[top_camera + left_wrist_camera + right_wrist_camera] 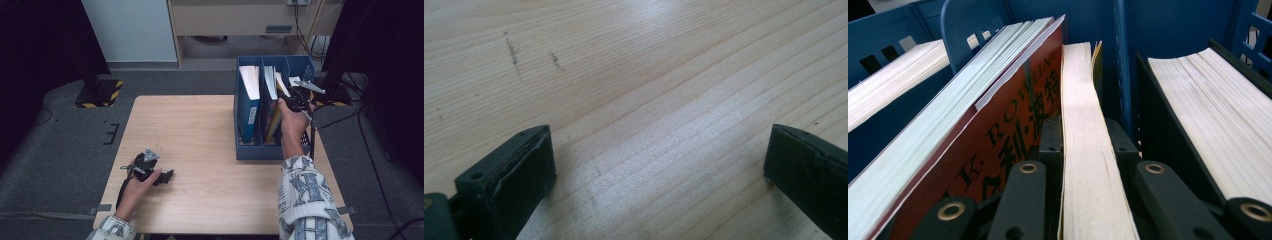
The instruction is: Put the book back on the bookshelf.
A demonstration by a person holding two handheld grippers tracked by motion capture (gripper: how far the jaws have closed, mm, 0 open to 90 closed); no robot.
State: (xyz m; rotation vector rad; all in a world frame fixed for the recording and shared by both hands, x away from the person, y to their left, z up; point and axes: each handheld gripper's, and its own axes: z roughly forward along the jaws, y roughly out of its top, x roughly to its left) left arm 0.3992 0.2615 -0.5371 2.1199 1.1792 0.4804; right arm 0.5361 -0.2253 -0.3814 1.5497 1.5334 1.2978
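Observation:
A blue three-slot file holder (270, 151) stands on the right side of the wooden table (200, 135), with books upright in its slots. My right gripper (289, 96) reaches into the middle slot from above. Its jaws (1083, 127) are shut on a thin book with cream page edges (1082, 90), one black jaw on each side. A red-covered book (1013, 120) leans against that book's left. My left gripper (167, 176) rests on the table near the front left, held by a hand. Its jaws (659, 165) stand wide open over bare wood.
A thick white-paged book (250, 82) fills the holder's left slot, and a black-covered book (1208, 115) stands in the right slot. Dark stands and cables (345, 95) sit on the floor behind and right of the table. Black-and-yellow tape (102, 92) marks a base at the back left.

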